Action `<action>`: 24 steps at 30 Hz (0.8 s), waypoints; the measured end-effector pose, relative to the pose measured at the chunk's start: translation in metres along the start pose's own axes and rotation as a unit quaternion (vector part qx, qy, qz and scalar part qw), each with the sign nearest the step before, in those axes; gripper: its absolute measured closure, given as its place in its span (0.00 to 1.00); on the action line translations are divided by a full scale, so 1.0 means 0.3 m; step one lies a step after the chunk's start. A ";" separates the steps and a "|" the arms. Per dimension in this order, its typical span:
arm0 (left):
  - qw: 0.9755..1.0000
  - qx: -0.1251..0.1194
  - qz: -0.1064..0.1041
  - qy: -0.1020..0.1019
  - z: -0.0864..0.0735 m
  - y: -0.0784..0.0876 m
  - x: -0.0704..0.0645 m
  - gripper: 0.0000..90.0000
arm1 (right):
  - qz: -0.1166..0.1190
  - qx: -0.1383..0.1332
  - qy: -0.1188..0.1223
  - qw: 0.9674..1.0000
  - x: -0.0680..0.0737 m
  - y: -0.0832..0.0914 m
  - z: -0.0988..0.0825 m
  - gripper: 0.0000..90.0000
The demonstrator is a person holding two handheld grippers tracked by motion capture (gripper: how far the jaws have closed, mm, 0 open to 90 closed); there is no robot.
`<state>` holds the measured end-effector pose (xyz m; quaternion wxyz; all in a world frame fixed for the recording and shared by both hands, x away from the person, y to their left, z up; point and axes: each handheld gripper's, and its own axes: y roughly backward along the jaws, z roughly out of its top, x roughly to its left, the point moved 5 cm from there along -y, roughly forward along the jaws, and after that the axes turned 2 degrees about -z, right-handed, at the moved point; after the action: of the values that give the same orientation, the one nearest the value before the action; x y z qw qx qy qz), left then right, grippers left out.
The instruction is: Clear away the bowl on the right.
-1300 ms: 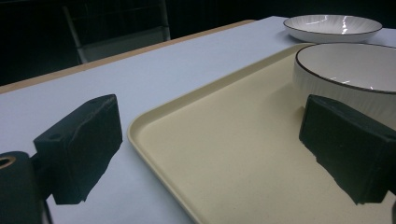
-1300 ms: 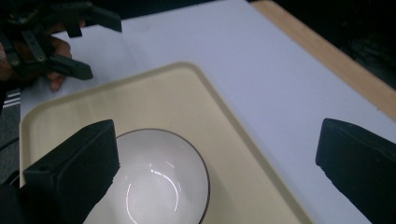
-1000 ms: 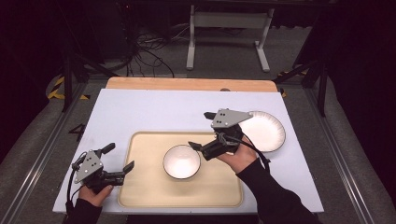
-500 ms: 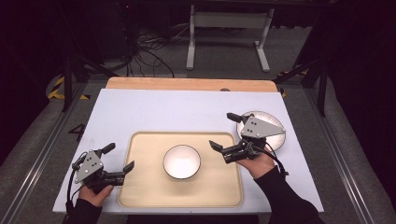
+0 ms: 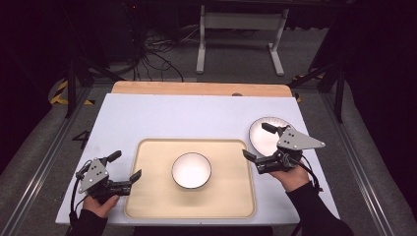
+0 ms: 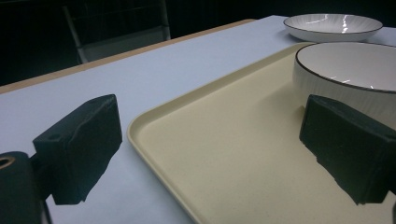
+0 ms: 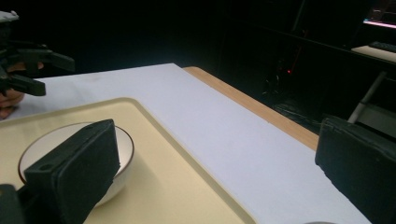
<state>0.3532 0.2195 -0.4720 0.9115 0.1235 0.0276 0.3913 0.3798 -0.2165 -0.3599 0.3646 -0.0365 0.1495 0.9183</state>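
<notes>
Right gripper, jaws apart and empty, has pulled back from the bowl on the tray toward the plate, now under its far finger. Bowl looks placed; plate likely next. Left gripper unmoved, jaws apart, straddling the tray's edge.

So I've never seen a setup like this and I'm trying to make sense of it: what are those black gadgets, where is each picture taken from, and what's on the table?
No robot here: a person holds a hand-held two-jaw gripper in each hand. The high view looks down from above; the left gripper is at lower left, the right gripper at right. The other two pictures come from cameras riding on the grippers, so the black blocks at the bottom are their own jaws. On the white table lies a beige tray with a white bowl in it. A white plate sits on the table right of the tray. Both grippers are open and hold nothing.
</notes>
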 end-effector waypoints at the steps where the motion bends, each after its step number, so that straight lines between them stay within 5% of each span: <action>1: 1.000 -0.001 -0.001 0.001 0.000 0.000 0.000 0.07 | -0.005 0.004 -0.001 1.000 -0.009 0.007 -0.013 0.00; 12: 1.000 0.002 -0.003 0.000 0.000 0.003 0.001 0.07 | -0.026 0.018 0.002 0.999 -0.045 0.031 -0.097 0.00; 24: 1.000 0.002 -0.004 0.000 0.000 0.004 0.001 0.06 | -0.018 -0.016 -0.032 0.999 -0.036 0.050 -0.206 0.00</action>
<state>0.3524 0.2203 -0.4718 0.9130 0.1250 0.0284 0.3872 0.3748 -0.2525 -0.4130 0.3854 -0.0160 0.1226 0.9144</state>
